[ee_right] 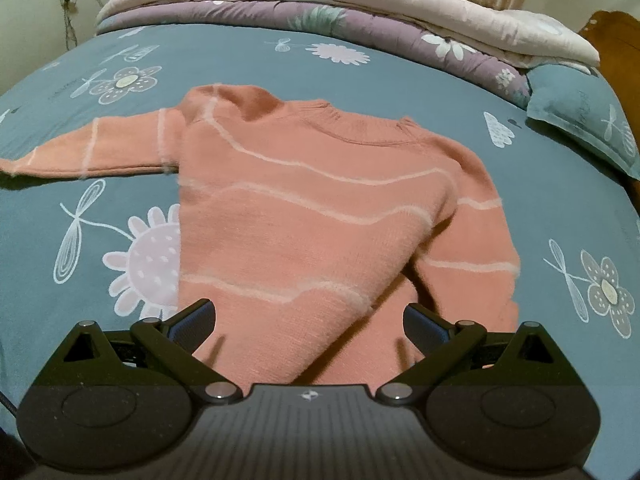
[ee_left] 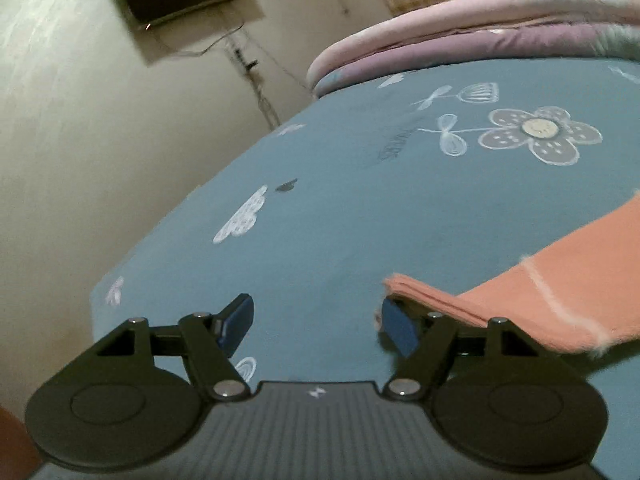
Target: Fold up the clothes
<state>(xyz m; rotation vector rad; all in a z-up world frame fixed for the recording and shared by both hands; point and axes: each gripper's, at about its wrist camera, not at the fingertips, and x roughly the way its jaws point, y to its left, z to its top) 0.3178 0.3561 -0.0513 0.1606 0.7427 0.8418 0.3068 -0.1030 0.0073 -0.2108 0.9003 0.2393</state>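
The left gripper (ee_left: 316,322) is seen with fingers spread and empty, a sleeve cuff (ee_left: 416,294) just at 3 o'clock. The right gripper (ee_right: 310,326) is likewise spread, nothing pinched. The salmon sweater (ee_right: 320,208) is laid flat on the bed (ee_right: 248,56), folded quilts (ee_right: 360,12) at 12 o'clock.

The salmon-pink knit sweater (ee_right: 312,216) with thin pale wavy stripes lies flat, collar at the far end. One sleeve extends sideways; the other angles down alongside the body.
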